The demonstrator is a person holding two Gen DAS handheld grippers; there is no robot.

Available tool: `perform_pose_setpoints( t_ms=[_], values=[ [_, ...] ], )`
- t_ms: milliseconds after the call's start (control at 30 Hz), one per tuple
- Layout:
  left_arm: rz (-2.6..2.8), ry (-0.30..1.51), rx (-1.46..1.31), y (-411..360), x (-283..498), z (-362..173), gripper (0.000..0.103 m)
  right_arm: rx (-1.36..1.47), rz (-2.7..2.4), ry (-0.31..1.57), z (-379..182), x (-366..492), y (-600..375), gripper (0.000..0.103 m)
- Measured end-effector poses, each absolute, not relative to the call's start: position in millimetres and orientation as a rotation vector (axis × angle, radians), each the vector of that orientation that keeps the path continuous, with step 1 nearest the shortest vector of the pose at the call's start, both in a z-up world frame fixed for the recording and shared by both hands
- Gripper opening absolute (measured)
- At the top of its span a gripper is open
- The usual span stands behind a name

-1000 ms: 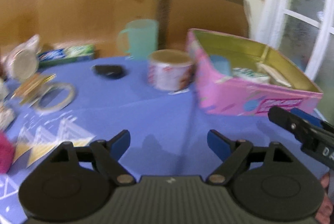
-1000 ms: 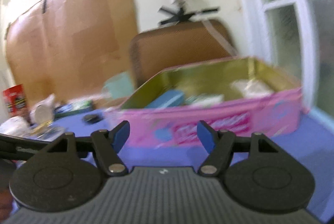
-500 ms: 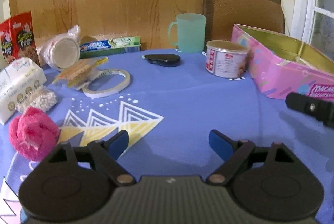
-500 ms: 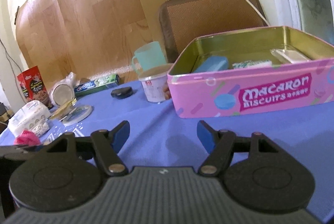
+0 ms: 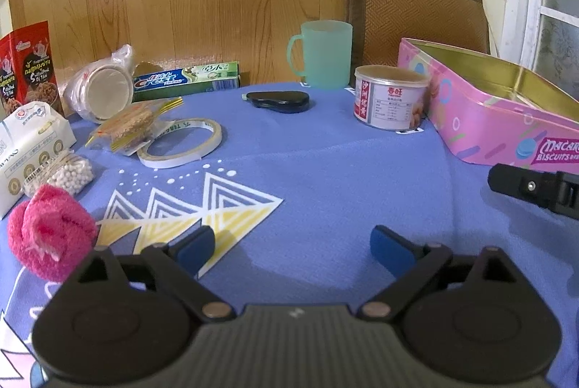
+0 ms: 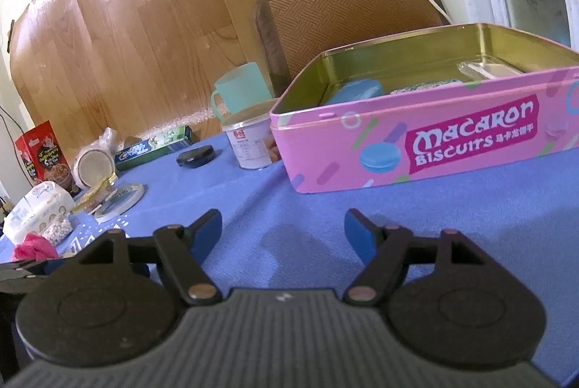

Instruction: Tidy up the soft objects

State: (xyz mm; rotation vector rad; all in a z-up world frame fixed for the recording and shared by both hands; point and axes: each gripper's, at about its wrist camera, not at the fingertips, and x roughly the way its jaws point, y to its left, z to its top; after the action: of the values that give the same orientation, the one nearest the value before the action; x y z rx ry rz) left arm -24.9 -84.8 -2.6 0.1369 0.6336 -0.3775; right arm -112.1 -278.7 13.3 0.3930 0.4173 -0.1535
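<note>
Pink sock ball (image 5: 50, 236) (beside tissue pack (image 5: 27, 149))

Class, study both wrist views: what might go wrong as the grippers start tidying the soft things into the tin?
1. The fluffy pink ball lies against a clear bag of white beads; the open left gripper may snag both.
2. The pink biscuit tin already holds a blue item, so room is limited.

Left hand-held gripper (image 5: 292, 247) hangs over the blue-clothed desk (image 5: 325, 171), jaws just been opening, wide apart, nothing between them. Pink fuzzy ball (image 5: 50, 236) sits just left of its left finger. Tape ring (image 5: 180, 142) lies farther back, and the pink biscuit tin (image 5: 481, 120) stands open at right.
</note>
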Motion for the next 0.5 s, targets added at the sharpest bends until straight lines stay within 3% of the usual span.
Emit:
perform_pose_setpoints(
  t_ms=[500],
  values=[
    [-0.375,0.619,0.132,-80.5,-24.4,-1.9,0.098,0.394,-0.145,0.418,13.0,-111.2,-280.0,0.077]
  ],
)
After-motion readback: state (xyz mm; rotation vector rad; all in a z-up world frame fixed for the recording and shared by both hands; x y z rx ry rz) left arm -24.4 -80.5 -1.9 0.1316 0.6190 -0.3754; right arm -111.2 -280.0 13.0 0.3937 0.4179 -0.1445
